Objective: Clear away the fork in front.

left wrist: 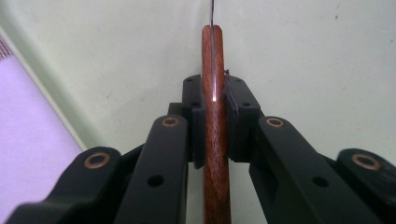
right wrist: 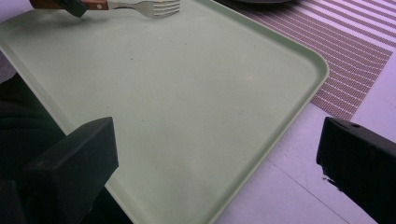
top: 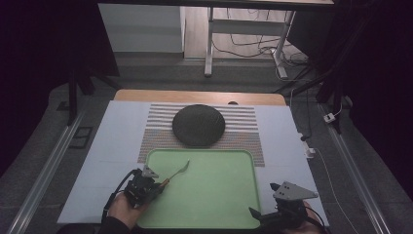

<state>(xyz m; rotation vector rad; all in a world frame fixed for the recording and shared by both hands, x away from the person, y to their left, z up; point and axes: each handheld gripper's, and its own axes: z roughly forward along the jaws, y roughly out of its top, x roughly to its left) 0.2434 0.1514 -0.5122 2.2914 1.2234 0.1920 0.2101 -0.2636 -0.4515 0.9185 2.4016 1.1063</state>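
Fork (top: 178, 170) sits clamped by its wooden handle in the left gripper (top: 155, 186), tines pointing out over the near-left part of the green tray (top: 219, 195). The grip takes only the handle's narrow edges — a twist could let it roll or slip onto the tray. The right gripper (top: 265, 214) waits with jaws wide at the tray's near-right corner. A careless swing toward the dark round mat (top: 198, 125) might snag the tines.
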